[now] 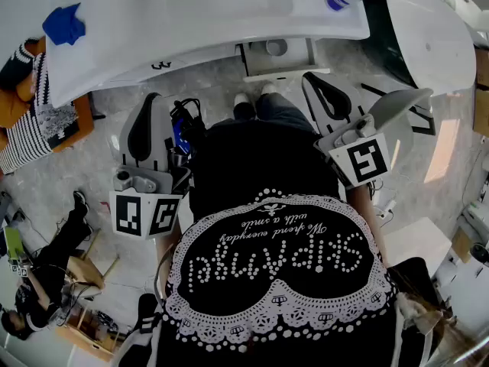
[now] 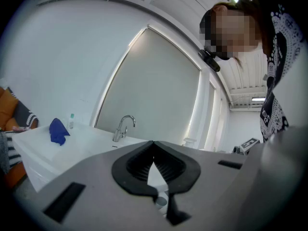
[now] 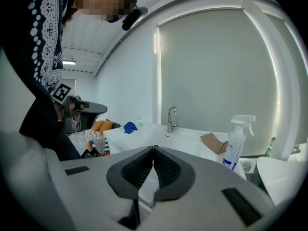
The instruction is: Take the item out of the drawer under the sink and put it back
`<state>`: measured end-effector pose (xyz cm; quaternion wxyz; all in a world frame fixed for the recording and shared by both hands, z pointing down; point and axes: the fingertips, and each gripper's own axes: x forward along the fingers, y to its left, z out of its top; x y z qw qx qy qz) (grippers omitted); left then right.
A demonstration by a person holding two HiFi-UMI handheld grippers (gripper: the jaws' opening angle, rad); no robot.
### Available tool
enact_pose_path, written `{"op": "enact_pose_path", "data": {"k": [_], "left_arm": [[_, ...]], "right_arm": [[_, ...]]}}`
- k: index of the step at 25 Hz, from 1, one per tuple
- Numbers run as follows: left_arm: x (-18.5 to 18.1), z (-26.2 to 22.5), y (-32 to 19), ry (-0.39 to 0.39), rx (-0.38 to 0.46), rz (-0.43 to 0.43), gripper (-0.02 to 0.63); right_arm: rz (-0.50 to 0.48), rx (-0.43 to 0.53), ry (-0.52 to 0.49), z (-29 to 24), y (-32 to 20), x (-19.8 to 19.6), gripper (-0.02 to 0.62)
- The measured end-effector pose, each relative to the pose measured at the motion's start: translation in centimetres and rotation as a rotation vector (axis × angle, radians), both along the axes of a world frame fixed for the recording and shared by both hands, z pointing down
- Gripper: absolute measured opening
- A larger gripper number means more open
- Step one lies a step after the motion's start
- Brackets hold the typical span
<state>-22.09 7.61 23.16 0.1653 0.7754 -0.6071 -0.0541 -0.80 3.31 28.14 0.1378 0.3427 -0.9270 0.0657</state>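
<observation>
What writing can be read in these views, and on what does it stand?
"with a smile", upside down in script, on the person's black top; the words before it are unclear.
"Skip...", studded letters below it; rest unsure.
Spray bottle label: too small to read.
Square markers: patterns only, no letters.

Head cam: on the person's head, looking steeply down, sink tabletop [image 1: 191, 21] near, at frame top. Cams on left tool [image 2: 153, 146] and right tool [image 3: 154, 150]: low, roughly level along their own jaws toward that tabletop, the right one from further right. All three share the blue cloth [image 1: 63, 24]; both tool cams share the faucet [image 2: 122, 127].
</observation>
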Motion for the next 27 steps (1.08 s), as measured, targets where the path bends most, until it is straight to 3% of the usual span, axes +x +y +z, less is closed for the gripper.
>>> {"op": "enact_pose_path", "data": {"k": [27], "left_arm": [[1.6, -0.7, 1.0, -0.008, 0.016, 0.02, 0.003]], "right_arm": [[0.016, 0.002, -0.002, 0.2, 1.1, 1.2, 0.018]]}}
